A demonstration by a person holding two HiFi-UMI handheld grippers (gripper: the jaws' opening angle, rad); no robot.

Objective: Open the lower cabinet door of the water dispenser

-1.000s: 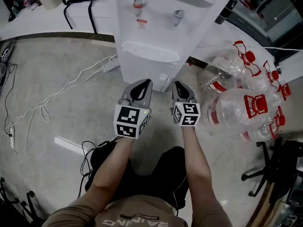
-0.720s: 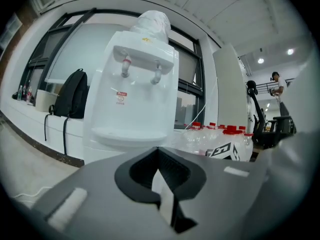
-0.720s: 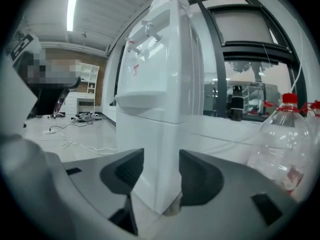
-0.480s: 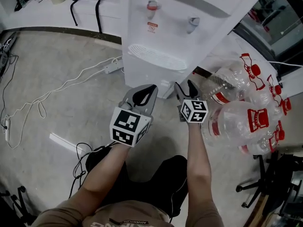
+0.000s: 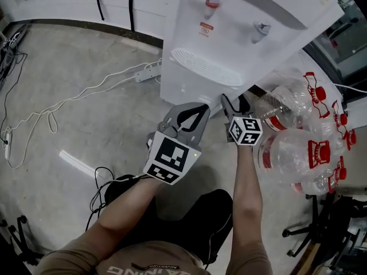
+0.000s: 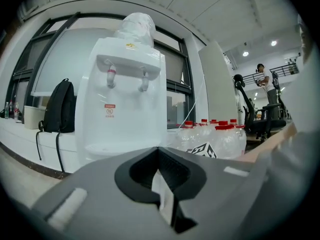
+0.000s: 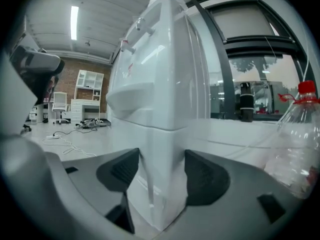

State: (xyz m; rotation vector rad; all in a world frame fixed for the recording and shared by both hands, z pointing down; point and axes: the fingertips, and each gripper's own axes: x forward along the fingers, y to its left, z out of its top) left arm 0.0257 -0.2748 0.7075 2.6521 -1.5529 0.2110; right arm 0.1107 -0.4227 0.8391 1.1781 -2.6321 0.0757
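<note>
The white water dispenser (image 5: 229, 44) stands on the floor ahead of me. Its lower cabinet door (image 7: 160, 159) fills the middle of the right gripper view. My right gripper (image 5: 235, 105) sits at the dispenser's lower right front corner, and its jaws have just been opening. In the right gripper view that corner shows between the two spread pads of the right gripper (image 7: 161, 174); I cannot tell whether they touch it. My left gripper (image 5: 198, 109) is shut on nothing, a little short of the cabinet front. The left gripper view shows the left gripper (image 6: 161, 184) pointing at the dispenser (image 6: 125, 109).
Several large clear water bottles (image 5: 298, 142) with red caps lie on the floor right of the dispenser. A white power strip with its cable (image 5: 146, 72) runs across the floor at the left. A black backpack (image 6: 55, 109) hangs by the wall. An office chair base (image 5: 321, 216) stands at the lower right.
The right gripper's jaws went from shut to wide open, and the gripper moved toward the dispenser's right front corner. The left gripper rolled slightly and stayed shut.
</note>
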